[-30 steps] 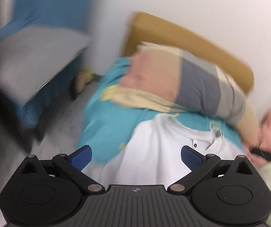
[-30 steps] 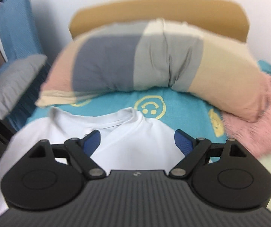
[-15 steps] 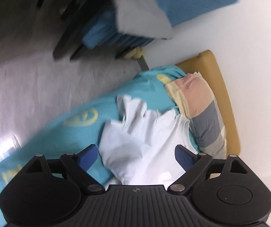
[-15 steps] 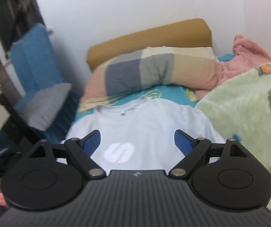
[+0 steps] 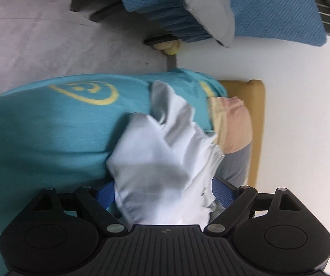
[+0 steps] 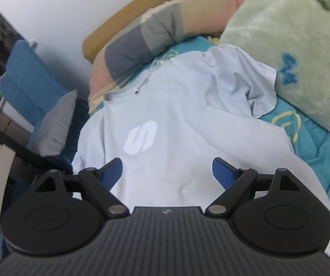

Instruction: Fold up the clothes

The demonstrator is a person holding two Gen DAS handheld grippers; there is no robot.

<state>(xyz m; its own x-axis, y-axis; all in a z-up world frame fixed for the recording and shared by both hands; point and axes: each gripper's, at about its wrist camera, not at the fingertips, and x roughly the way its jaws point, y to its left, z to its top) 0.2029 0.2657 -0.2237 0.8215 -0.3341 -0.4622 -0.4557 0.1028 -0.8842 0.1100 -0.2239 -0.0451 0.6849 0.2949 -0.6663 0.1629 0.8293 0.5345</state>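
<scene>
Left gripper (image 5: 165, 197): fingers closing, a bunched sleeve of the shirt (image 5: 165, 151) between them, pads half hidden. Right gripper (image 6: 167, 172): fingers spread above the shirt (image 6: 187, 119), flat on the bed (image 6: 321, 147); hem cut off, pillow (image 6: 142, 41) beyond.

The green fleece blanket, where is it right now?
In the right wrist view the green fleece blanket fills the upper right, beside the white T-shirt on the teal bedsheet.
</scene>
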